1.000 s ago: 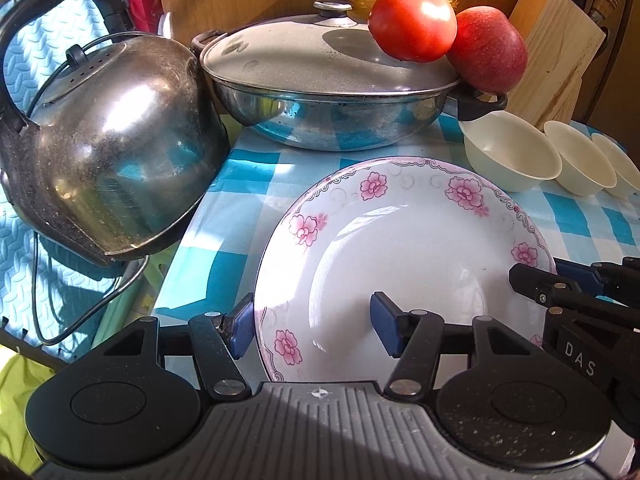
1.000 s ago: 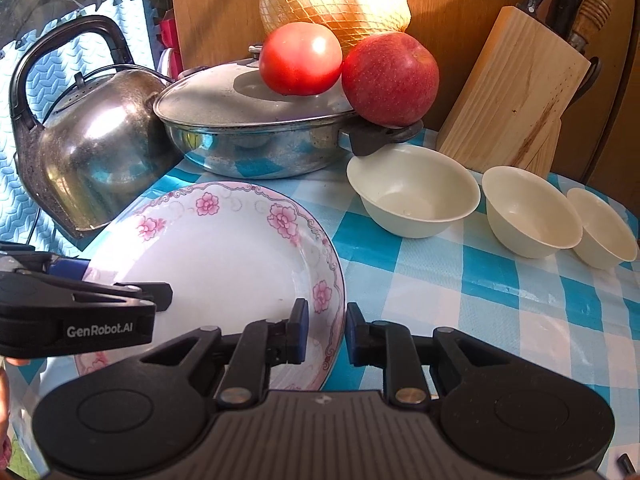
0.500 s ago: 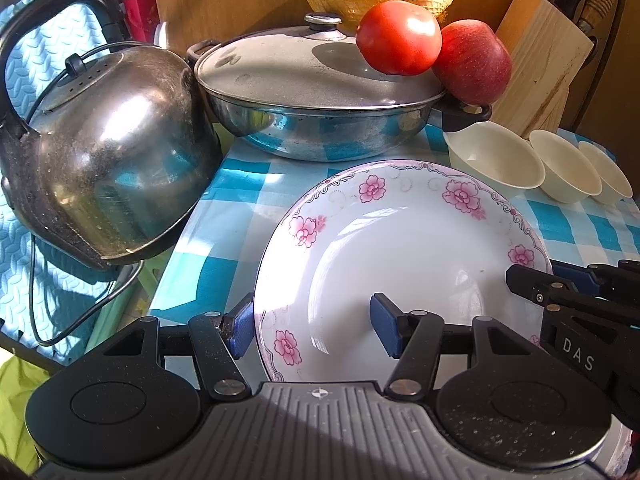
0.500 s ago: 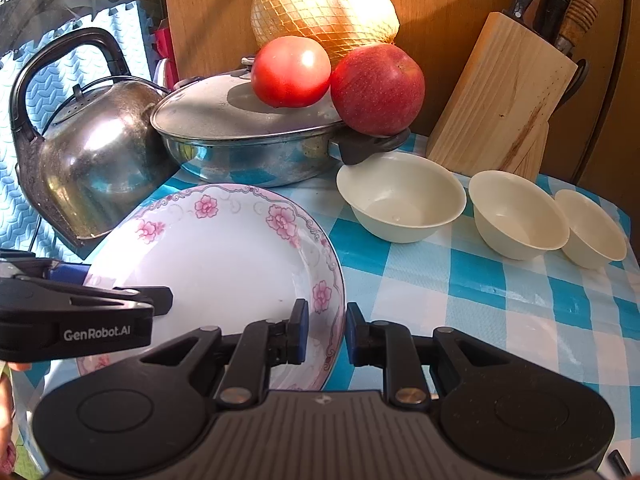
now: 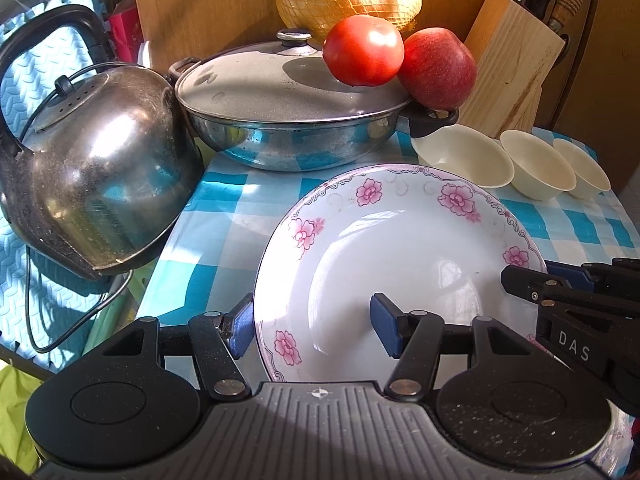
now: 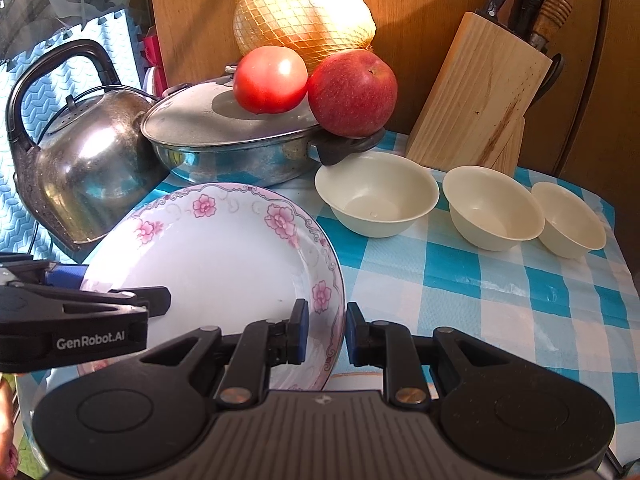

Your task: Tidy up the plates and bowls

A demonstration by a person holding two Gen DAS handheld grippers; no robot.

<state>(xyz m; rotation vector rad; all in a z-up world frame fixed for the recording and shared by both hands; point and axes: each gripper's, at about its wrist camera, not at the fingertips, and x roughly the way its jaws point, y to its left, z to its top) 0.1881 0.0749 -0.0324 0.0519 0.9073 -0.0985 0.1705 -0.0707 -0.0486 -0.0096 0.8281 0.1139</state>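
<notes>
A white plate with pink flowers (image 5: 400, 248) (image 6: 224, 256) is held tilted above the blue-checked table. My right gripper (image 6: 326, 334) is shut on the plate's right rim, one pad on each face. My left gripper (image 5: 316, 326) is open, its jaws astride the plate's left rim with one pad inside the dish and one outside. Three cream bowls stand in a row at the right: a large one (image 6: 376, 196) (image 5: 464, 160), a middle one (image 6: 494, 206) and a small one (image 6: 568, 220). Another plate's edge (image 6: 360, 378) shows below the held plate.
A steel kettle (image 5: 96, 184) stands at the table's left edge. A lidded pan (image 5: 288, 116) sits at the back with a tomato (image 5: 362, 50) and an apple (image 5: 438, 68) on it, a netted melon (image 6: 304, 16) behind. A wooden knife block (image 6: 480, 96) stands back right.
Both grippers and the plate have drawn back from the pan and risen a little. The grips look unchanged.
</notes>
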